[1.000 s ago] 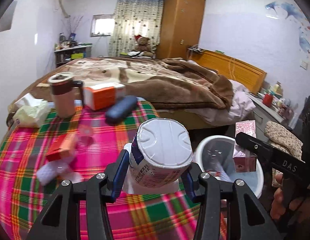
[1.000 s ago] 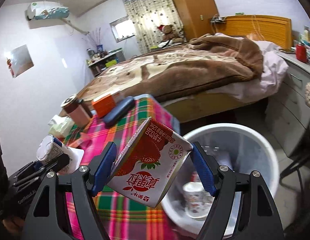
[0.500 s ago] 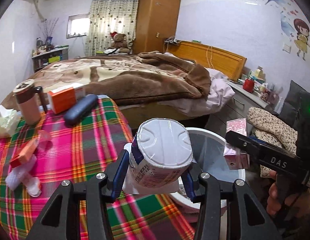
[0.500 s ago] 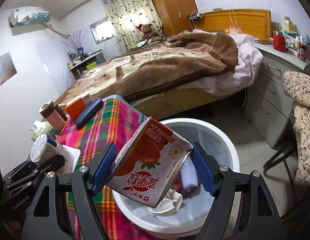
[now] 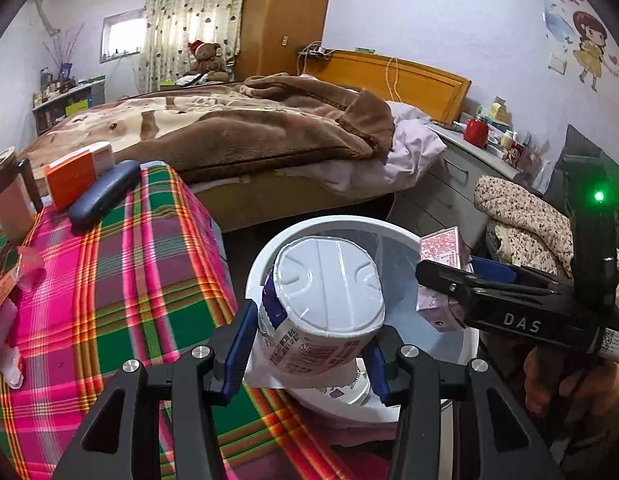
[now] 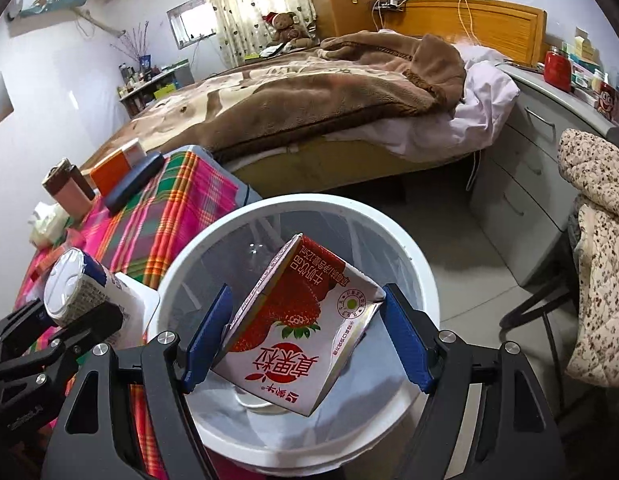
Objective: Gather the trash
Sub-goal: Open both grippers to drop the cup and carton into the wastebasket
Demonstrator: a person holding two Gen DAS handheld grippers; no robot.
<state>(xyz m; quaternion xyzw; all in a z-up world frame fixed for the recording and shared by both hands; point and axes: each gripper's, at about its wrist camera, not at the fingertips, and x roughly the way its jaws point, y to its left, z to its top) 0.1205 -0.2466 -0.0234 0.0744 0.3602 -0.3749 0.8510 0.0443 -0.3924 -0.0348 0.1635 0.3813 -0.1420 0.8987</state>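
Trash in transit: a white yoghurt cup [image 5: 323,312], foil lid facing the camera, sits clamped between the blue pads of the left hand-held gripper [image 5: 309,344], held at the near rim of a white waste bin [image 5: 389,227]. Just beside it, the right hand-held gripper [image 6: 305,340] grasps a tilted strawberry milk carton [image 6: 297,320] by its sides, directly over the open mouth of the bin [image 6: 389,216]; both items are clear of the bin's floor, where another pale cup-like piece lies partly hidden under the carton. In the left view the right hand-held gripper [image 5: 449,280] shows from the side, the carton [image 5: 445,248] in its jaws and a hand [image 5: 565,376] on its grip. To the left of the bin stands the bench [image 5: 121,280], covered in a pink, green and orange plaid cloth, carrying an orange box [image 5: 75,174], a dark blue case [image 5: 103,194] and a brown tumbler [image 5: 9,196]. Behind lies a bed [image 5: 229,128] under a rumpled brown blanket, with a teddy bear [image 5: 205,56] by the curtain and a grey set of drawers [image 6: 521,160] at the right.
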